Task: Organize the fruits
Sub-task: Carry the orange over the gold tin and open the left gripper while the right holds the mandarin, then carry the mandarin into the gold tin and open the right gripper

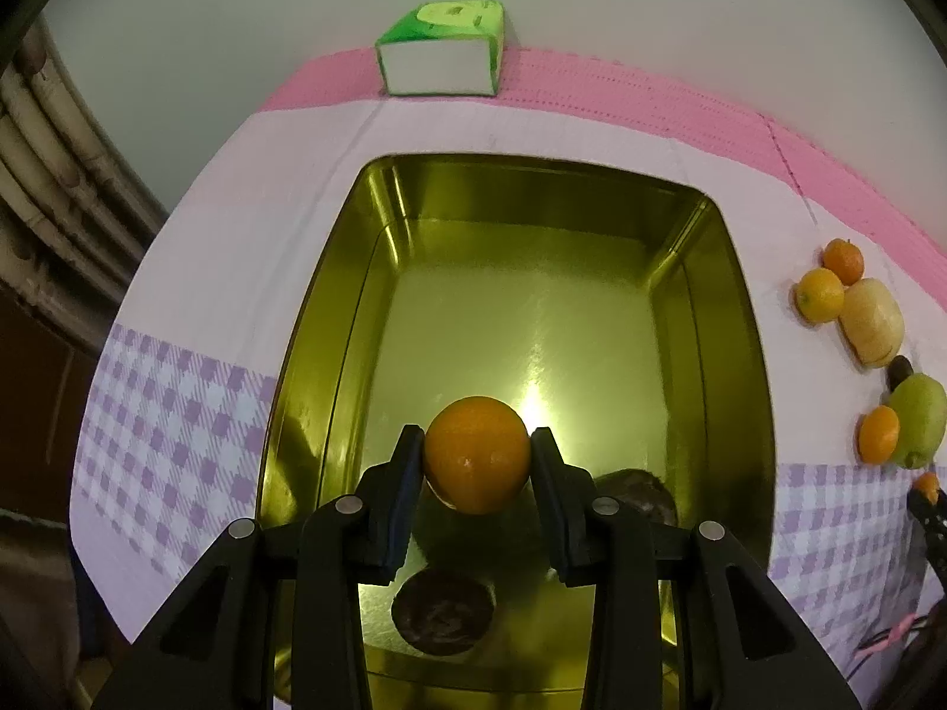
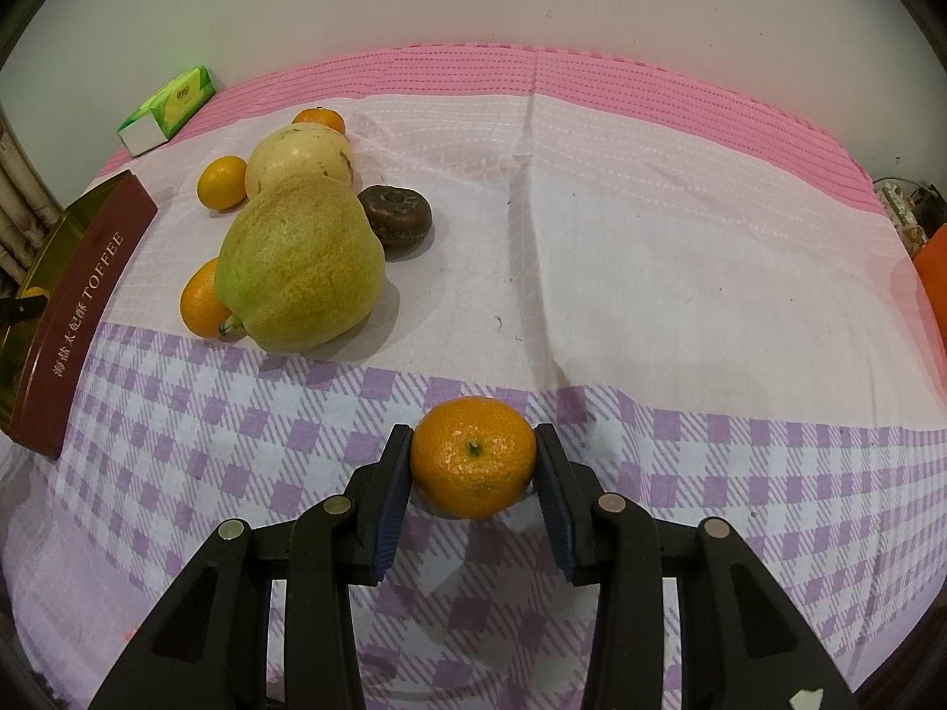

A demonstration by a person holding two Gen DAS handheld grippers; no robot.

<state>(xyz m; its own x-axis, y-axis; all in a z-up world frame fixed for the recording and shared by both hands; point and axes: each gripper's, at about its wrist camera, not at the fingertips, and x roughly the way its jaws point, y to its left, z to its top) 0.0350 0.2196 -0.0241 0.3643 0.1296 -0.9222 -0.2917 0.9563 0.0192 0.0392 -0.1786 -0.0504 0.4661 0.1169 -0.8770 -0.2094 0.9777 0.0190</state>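
My left gripper (image 1: 477, 454) is shut on an orange mandarin (image 1: 477, 453) and holds it above the gold tin tray (image 1: 331, 296). Two dark brown round fruits (image 1: 444, 612) lie in the tray's near end, partly hidden by the gripper. My right gripper (image 2: 473, 457) is shut on another mandarin (image 2: 473, 455) just above the checked tablecloth. A green pear (image 2: 299, 263), a yellow pear (image 2: 299, 157), three mandarins (image 2: 222, 182) and a dark brown fruit (image 2: 395, 214) lie grouped on the cloth, to the left beyond the right gripper.
The tin tray (image 2: 83, 307), labelled TOFFEE, shows at the left edge of the right wrist view. A green tissue box (image 1: 441, 50) stands at the table's back against the wall. The fruit group (image 1: 870, 319) lies right of the tray. An orange object (image 2: 935, 284) sits at the far right.
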